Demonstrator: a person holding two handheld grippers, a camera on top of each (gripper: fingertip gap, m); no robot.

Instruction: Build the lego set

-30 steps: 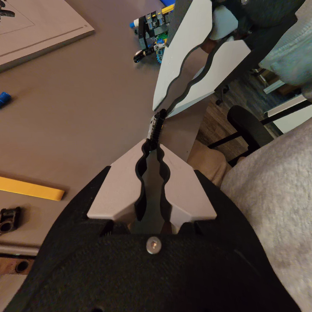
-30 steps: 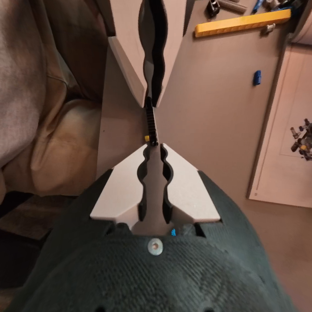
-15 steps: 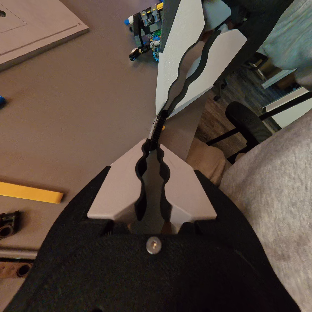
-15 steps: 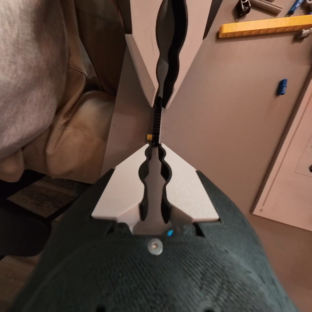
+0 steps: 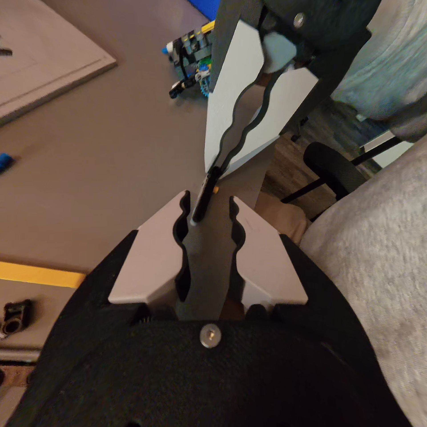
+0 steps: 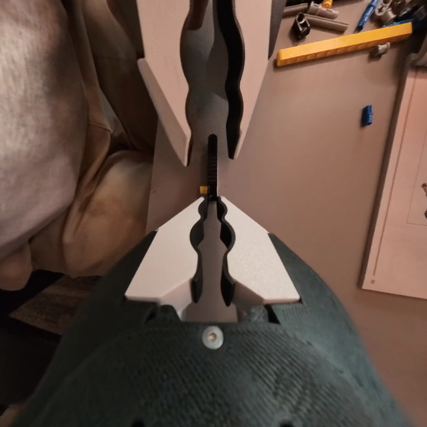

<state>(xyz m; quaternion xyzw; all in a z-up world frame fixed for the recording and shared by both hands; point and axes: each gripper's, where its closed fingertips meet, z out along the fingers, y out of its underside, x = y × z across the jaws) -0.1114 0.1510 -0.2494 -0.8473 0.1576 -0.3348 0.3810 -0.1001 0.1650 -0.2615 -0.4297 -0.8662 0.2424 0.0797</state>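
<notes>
Between the two grippers, above the tabletop (image 6: 312,161) edge: black toothed lego piece (image 6: 212,166), yellow stub at its side, is hanging pinched at one end by the clenched right gripper (image 6: 212,198). Left gripper (image 5: 209,198) is standing released, fingers (image 5: 161,231) flanking the piece's free end. Partly built model (image 5: 191,62) is lying half hidden behind the right gripper; yellow beam (image 6: 344,44) and blurred loose parts are lying beyond.
</notes>
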